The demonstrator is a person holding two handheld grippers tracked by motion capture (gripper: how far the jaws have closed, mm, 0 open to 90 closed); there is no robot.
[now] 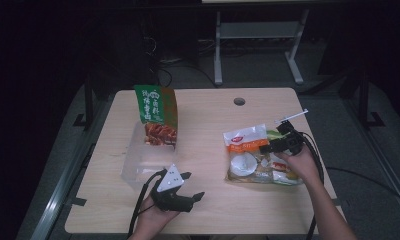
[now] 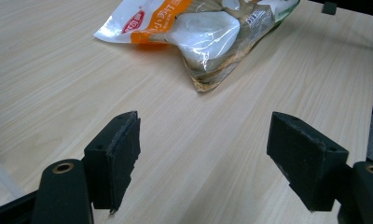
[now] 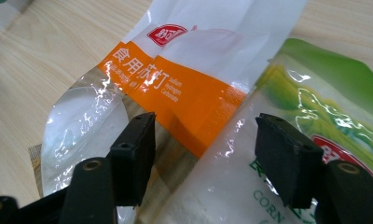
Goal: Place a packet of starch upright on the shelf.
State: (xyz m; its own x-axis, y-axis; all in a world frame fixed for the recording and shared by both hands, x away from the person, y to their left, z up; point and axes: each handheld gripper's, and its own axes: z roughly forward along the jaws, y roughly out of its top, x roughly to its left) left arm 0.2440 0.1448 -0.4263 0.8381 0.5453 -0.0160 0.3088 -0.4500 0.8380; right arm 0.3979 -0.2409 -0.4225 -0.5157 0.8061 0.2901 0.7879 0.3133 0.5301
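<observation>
Item: orange-banded packet, clear film over white contents, lying flat on the right half of the surface, overlapped on its right by a green corn-starch packet.

Right hand-held gripper: jaws spread, poised over the seam where both packets meet; nothing pinched yet.

Left hand-held gripper: jaws spread, empty, resting near the front edge, left of the packets.

Also present: clear tray on the left, with an upright green-and-brown pouch at its far end.

Handling note: judged to be a pick-up. Settle on one packet, not the overlap; lower until both pads bracket a raised fold of film, then close firmly, since the slick wrap may slip.
</observation>
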